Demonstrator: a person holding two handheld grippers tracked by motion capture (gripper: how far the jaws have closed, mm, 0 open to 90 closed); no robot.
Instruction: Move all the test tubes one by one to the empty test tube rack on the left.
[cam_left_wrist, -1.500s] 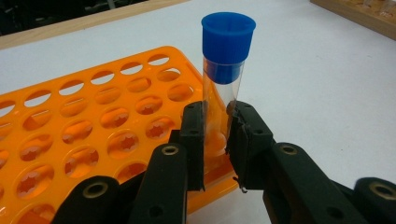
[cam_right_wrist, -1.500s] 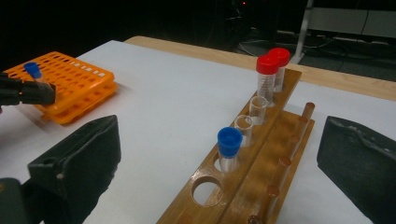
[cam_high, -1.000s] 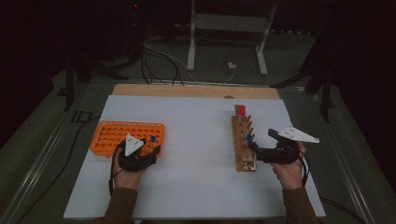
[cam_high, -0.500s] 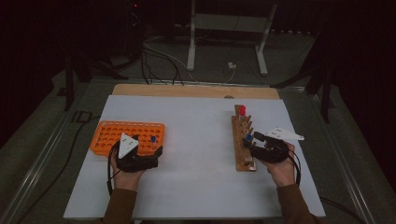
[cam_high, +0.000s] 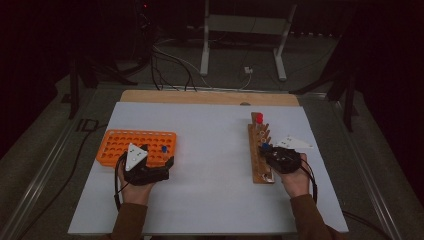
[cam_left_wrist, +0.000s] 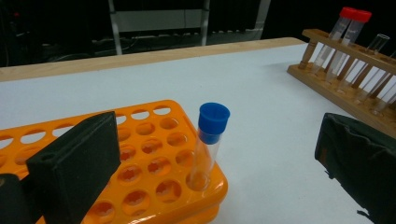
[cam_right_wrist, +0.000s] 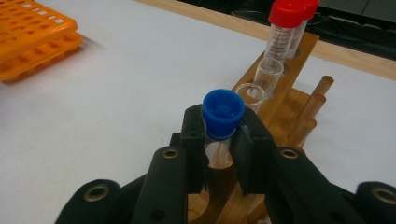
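An orange tube rack (cam_high: 120, 145) lies at the table's left, and one blue-capped tube (cam_left_wrist: 212, 135) stands in its near-right corner (cam_left_wrist: 154, 161). My left gripper (cam_left_wrist: 217, 140) is open, a wide jaw on either side of that tube without touching it; its jaws have opened within the last second. At the right stands a wooden rack (cam_high: 257, 167) with two red-capped tubes (cam_right_wrist: 284, 23) at its far end and uncapped clear tubes (cam_right_wrist: 270, 74). My right gripper (cam_right_wrist: 222, 133) is shut on a second blue-capped tube (cam_right_wrist: 223, 109) standing in this rack, gripping just under the cap; the jaws have just been closing.
A white mat (cam_high: 210, 150) covers the table, with a wooden strip (cam_high: 200, 96) along its far edge. A metal stand (cam_high: 240, 30) and cables (cam_high: 170, 60) sit on the dark floor behind. Wooden pegs (cam_right_wrist: 317, 93) stick up along the rack's right side.
The right hand has come in toward the wooden rack and lower, and its jaws have closed on the blue-capped tube. The left hand has stayed by the orange rack.
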